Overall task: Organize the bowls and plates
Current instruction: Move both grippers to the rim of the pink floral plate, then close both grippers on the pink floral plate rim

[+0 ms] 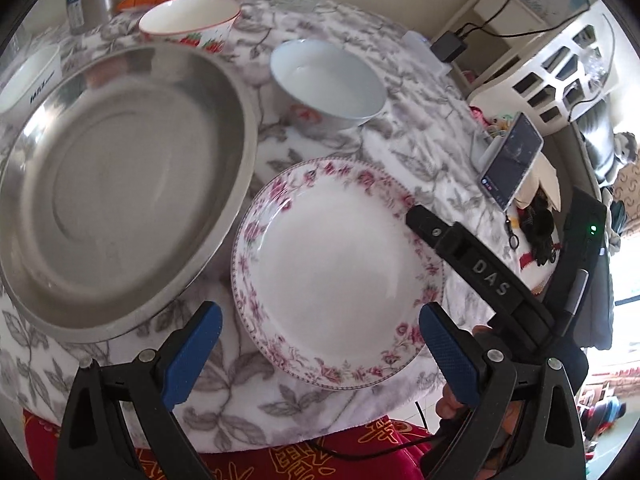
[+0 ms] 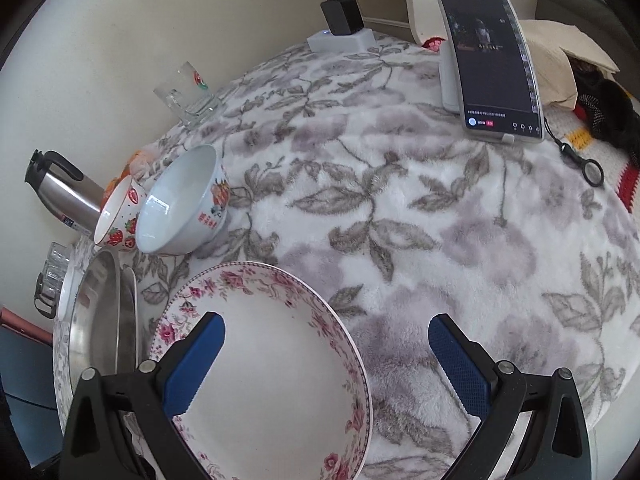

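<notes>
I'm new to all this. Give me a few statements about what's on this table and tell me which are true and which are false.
1. The floral plate lies beside the steel pan. True.
2. The left gripper is clamped on the plate. False: its jaws are open and hold nothing.
3. Two bowls stand beyond the plate, a white bowl and a strawberry bowl. True.
4. The phone lies flat on the cloth. False: it is propped upright on a stand.
5. The right gripper is open. True.
6. The white bowl is stacked on the plate. False: it sits apart on the cloth.
</notes>
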